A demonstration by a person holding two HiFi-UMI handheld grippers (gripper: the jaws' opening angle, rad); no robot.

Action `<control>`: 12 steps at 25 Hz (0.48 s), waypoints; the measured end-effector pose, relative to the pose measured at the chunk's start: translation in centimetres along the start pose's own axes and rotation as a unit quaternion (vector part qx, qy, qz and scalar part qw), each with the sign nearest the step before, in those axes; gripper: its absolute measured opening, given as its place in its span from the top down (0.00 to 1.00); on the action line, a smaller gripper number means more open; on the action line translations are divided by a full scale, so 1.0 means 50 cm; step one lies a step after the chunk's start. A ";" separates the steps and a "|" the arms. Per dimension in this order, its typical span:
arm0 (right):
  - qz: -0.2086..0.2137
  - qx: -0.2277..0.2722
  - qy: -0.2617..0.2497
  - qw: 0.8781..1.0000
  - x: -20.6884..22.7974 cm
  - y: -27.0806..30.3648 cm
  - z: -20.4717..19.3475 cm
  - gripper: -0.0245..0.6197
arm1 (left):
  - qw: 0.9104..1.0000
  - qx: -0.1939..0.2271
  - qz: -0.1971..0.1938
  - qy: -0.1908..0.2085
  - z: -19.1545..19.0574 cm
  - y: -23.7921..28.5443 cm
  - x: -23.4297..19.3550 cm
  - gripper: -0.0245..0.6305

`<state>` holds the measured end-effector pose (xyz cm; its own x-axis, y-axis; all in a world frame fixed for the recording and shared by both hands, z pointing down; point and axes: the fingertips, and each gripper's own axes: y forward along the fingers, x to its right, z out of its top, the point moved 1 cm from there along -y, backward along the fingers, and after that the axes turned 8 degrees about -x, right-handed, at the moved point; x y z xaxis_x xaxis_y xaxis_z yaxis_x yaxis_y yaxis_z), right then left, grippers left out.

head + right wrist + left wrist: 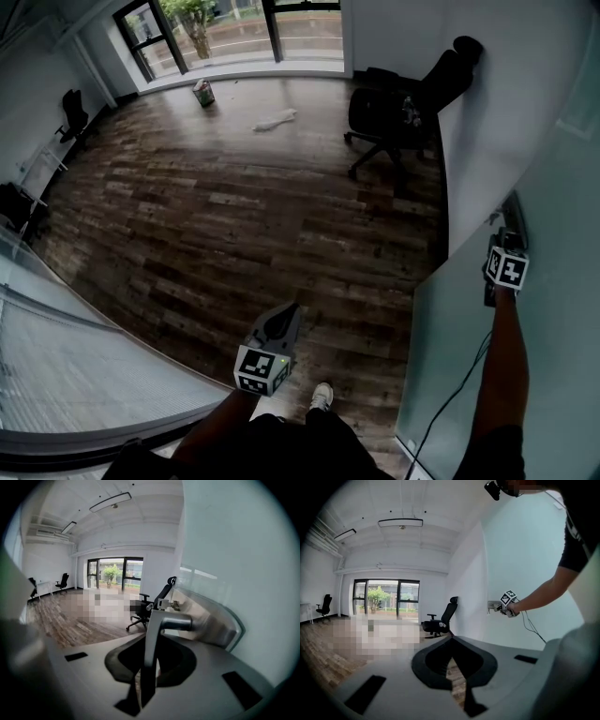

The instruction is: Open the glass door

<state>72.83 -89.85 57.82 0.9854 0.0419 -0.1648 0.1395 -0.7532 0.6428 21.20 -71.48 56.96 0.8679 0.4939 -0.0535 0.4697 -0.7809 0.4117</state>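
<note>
The glass door [553, 309] stands at my right as a pale frosted pane, next to a white wall [487, 122]. Its metal lever handle [161, 625] runs down between the jaws of my right gripper [147, 667], which is shut on it. From the head view that right gripper [504, 242] is pressed to the door edge at arm's length. The left gripper view shows it too, the right gripper [502, 606] at the handle [492, 605]. My left gripper [286, 317] hangs low over the wood floor, shut, with nothing between its jaws [453, 670].
A black office chair [403, 103] stands against the wall beyond the door. A small bucket [203, 92] and a white cloth [275, 119] lie near the far windows [234, 28]. A glass partition [56, 366] runs along my left. My shoe [322, 396] is on the floor below.
</note>
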 end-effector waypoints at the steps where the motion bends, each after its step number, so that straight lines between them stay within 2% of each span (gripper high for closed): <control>1: -0.004 -0.006 -0.005 1.000 -0.002 -0.006 0.000 0.90 | 1.000 0.000 0.002 -0.004 0.002 -0.006 -0.001 0.96; 5: 0.010 -0.052 -0.005 0.999 -0.006 -0.026 0.003 0.84 | 1.000 0.005 0.006 -0.011 0.008 -0.033 -0.006 0.96; 8: 0.030 -0.093 -0.005 0.995 -0.010 -0.048 0.002 0.75 | 1.000 0.008 0.007 -0.009 -0.013 -0.056 -0.013 0.96; 10: 0.022 -0.086 -0.001 0.996 -0.005 -0.078 0.003 0.75 | 1.000 0.008 0.010 -0.013 -0.027 -0.073 -0.019 0.96; 12: -0.003 -0.052 -0.001 0.999 -0.001 -0.127 0.002 0.75 | 1.000 0.012 0.009 -0.013 -0.038 -0.097 -0.021 0.96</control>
<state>71.88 -85.12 53.68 0.9844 0.0439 -0.1705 0.1545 -0.6800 0.7168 17.70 -67.46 56.76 0.8796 0.4705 -0.0695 0.4579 -0.7983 0.3913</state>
